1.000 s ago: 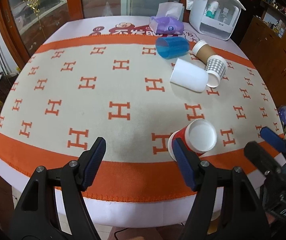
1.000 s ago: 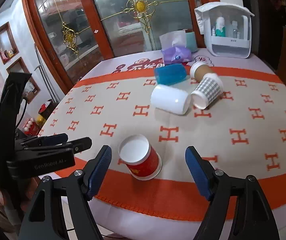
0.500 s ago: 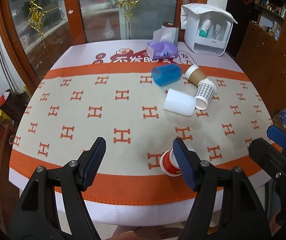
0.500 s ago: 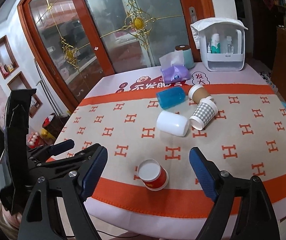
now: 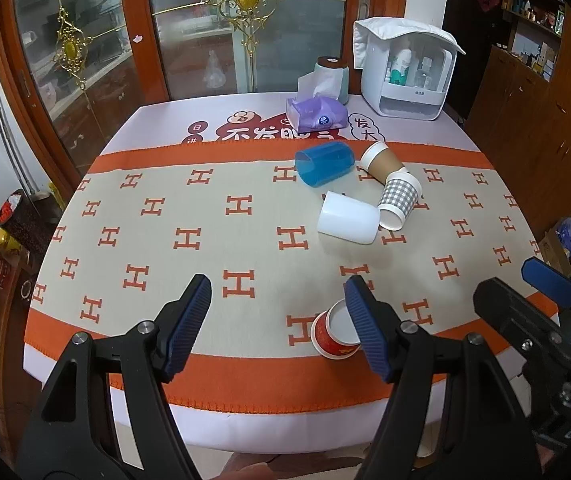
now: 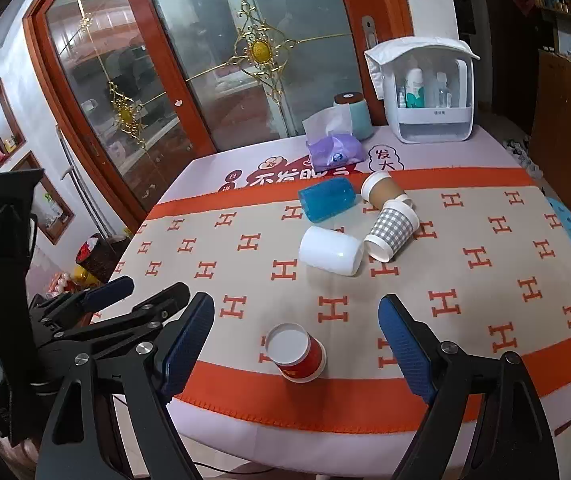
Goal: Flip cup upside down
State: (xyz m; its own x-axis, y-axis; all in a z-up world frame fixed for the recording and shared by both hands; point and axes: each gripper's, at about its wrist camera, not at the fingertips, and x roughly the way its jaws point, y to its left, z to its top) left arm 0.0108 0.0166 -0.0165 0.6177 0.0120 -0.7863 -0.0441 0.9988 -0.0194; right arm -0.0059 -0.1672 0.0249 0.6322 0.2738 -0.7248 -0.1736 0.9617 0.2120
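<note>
Both claws have pulled farther back from the red paper cup [image 6: 296, 353] than a second ago, so I see more of the orange-and-beige patterned table cloth [image 5: 213, 240]. I keep the left gripper [image 5: 277, 322] and right gripper [image 6: 296, 344] spread wide, holding nothing. That cup stands apart from both, white mouth up, near the cloth's front orange band.

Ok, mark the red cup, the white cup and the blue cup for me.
red cup [image 6: 303, 362], right wrist view, on its red side wall.
white cup [image 6: 331, 250], right wrist view, mid-body as it lies on its side.
blue cup [image 5: 325, 163], left wrist view, on its translucent side.
</note>
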